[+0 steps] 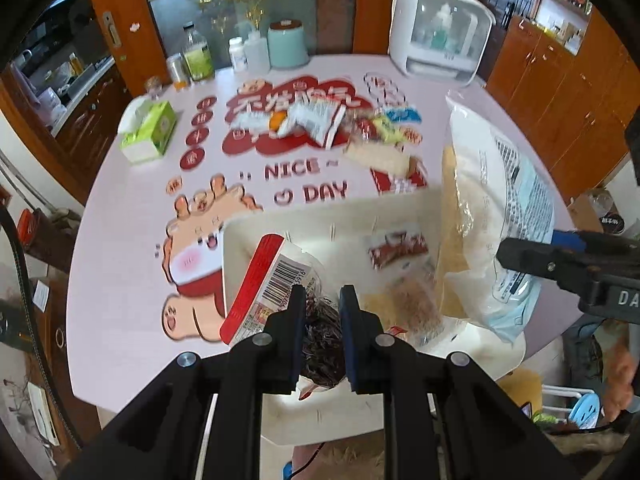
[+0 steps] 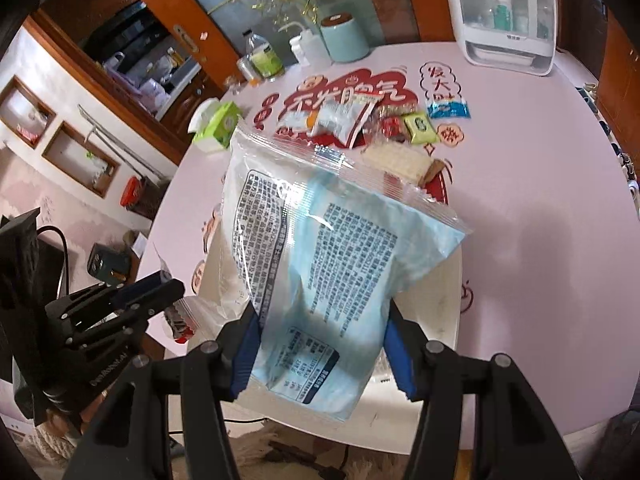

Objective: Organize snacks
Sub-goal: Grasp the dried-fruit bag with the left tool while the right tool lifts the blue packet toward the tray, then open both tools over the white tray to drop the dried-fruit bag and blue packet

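My left gripper (image 1: 322, 312) is shut on a red-and-white snack pack with dark contents (image 1: 276, 284) and holds it over the white bin (image 1: 320, 420) at the table's near edge. My right gripper (image 2: 322, 344) is shut on a large pale-blue bag (image 2: 320, 260) and holds it over the same bin (image 2: 440, 312); the bag also shows in the left wrist view (image 1: 492, 208). Small snack packs (image 1: 396, 252) lie inside the bin. A pile of loose snacks (image 1: 320, 120) (image 2: 360, 120) lies mid-table.
The round pink table (image 1: 132, 208) carries a green tissue box (image 1: 150, 132), bottles (image 1: 196, 56), a mint canister (image 1: 286, 44) and a white appliance (image 1: 436, 36) along the far side. Wooden cabinets stand behind and to the right.
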Tool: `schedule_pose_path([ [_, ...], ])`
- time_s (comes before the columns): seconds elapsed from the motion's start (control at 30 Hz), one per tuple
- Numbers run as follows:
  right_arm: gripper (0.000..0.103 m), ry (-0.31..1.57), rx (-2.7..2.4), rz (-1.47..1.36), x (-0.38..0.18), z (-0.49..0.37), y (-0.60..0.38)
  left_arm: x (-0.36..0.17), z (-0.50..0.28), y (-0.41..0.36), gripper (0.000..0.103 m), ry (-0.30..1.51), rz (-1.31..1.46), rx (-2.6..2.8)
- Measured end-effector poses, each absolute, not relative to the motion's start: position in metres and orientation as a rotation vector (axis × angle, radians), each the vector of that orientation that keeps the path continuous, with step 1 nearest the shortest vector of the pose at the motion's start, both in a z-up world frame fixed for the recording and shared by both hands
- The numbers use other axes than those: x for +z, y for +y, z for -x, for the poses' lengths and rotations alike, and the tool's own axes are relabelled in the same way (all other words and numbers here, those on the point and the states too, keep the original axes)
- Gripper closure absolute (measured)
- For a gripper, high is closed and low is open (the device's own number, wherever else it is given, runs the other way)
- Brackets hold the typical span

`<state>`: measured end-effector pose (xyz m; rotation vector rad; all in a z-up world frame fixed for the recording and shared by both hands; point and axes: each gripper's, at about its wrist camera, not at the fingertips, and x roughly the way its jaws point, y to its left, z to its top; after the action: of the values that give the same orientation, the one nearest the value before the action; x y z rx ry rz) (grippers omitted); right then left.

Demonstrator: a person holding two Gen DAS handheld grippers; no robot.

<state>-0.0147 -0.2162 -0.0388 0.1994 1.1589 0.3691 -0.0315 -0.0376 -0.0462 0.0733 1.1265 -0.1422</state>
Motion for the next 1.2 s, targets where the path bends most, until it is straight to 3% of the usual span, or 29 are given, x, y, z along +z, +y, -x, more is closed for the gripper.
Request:
schedule_pose_path([
  [0.17, 0.045, 1.182, 0.35, -0.134, -0.051, 0.022, -0.208, -0.066, 0.034, -0.042, 0.087, 1.165, -0.09, -0.13],
  [0.3, 0.038, 1.211, 0.352, -0.108, -0.06, 0.024, -0.202, -0.076, 0.033, -0.044, 0.084, 1.193, -0.1, -0.118],
  [0.37, 0.029, 1.222, 0.333, -0.092, -0.065, 0.024, -0.201, -0.081, 0.033, -0.046, 0.067, 1.203, -0.115, -0.098],
  [0.43, 0.021, 1.211, 0.327, -0.086, -0.066, 0.025, -0.202, -0.083, 0.033, -0.045, 0.024, 1.205, -0.119, -0.078],
  [0.47, 0.018, 1.205, 0.328, -0.084, -0.065, 0.026, -0.202, -0.082, 0.033, -0.044, 0.021, 1.198, -0.118, -0.073],
  [1.2, 0.016, 1.16, 0.367, -0.05, -0.054, 0.03, -0.201, -0.067, 0.027, -0.047, 0.021, 1.162, -0.134, -0.059],
])
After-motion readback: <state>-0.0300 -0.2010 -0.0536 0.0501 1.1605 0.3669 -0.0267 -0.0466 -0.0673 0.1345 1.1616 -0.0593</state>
